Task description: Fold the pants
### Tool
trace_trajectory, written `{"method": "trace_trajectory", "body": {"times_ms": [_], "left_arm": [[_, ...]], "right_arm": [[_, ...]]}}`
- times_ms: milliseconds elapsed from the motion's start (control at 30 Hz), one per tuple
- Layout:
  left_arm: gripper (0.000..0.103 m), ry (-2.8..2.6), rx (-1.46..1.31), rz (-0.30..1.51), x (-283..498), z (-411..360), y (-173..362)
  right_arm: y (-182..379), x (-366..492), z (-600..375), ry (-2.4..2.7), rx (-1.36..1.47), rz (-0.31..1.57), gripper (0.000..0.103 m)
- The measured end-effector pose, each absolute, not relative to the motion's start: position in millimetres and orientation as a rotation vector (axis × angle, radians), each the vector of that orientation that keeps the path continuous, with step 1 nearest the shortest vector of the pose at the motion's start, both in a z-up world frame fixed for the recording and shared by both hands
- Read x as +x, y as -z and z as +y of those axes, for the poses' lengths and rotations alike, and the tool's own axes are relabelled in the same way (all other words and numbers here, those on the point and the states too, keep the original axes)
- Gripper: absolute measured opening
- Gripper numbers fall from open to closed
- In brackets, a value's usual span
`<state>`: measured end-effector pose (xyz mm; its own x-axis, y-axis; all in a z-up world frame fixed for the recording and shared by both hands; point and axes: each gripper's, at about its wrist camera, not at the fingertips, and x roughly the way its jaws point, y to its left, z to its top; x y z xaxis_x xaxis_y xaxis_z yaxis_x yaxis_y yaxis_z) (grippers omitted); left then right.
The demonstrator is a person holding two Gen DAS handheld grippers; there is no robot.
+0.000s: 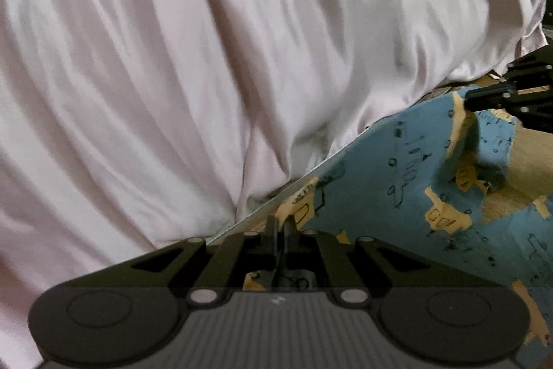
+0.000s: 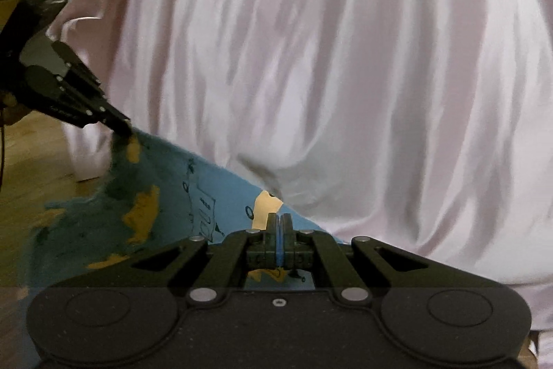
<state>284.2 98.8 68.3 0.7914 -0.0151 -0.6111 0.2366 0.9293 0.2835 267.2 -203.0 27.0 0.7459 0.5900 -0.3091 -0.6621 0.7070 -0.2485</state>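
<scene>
Both grippers pinch the blue patterned pants [image 1: 397,168] along 1 edge, cloth stretched taut between them, in front of a big pink sheet [image 1: 207,57] that fills the background.

Left gripper [image 1: 281,223]: fingers pressed together on the pants edge, cloth visible between the pads. Right gripper [image 2: 280,220]: fingers squeezed together with a blue strip of pants between them.

In the left view the right gripper sits at the far end of the pants edge, below the sheet's lower right hem; in the right view the left gripper sits at the far left end of the edge, by the sheet's lower left corner. Pants hang down from the held edge; wood floor [image 2: 31,154] shows past them.

Judgement: mid-fold, carrying a held edge over. To do it well:
- keep both pinches tight, thin cloth may slip
- keep the 2 grippers level so the edge stays straight
- hold tension, no sag between them
- lay the edge down square before letting go
</scene>
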Motion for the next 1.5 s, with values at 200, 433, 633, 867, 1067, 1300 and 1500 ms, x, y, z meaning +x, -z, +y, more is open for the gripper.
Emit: {"method": "trace_trajectory", "body": {"times_ms": [200, 433, 633, 867, 1067, 1300, 1500], "left_arm": [[0.003, 0.164, 0.375, 0.609, 221, 92, -61], [0.003, 0.222, 0.426, 0.662, 166, 82, -40], [0.003, 0.236, 0.453, 0.759, 153, 77, 0], [0.003, 0.232, 0.485, 0.805, 133, 85, 21], [0.003, 0.224, 0.484, 0.814, 129, 91, 23], [0.034, 0.243, 0.501, 0.771, 121, 82, 18], [0.043, 0.196, 0.655, 0.726, 122, 69, 25]], "right_arm": [[-10, 201, -219, -0.703, -0.358, 0.238, 0.000], [28, 132, -217, -0.680, -0.338, 0.325, 0.000], [68, 114, -205, -0.657, -0.304, 0.408, 0.000], [83, 113, -200, -0.700, -0.331, 0.486, 0.006], [69, 119, -204, -0.656, -0.268, 0.503, 0.032], [51, 134, -202, -0.554, -0.224, 0.535, 0.058], [46, 145, -192, -0.506, -0.171, 0.583, 0.059]]}}
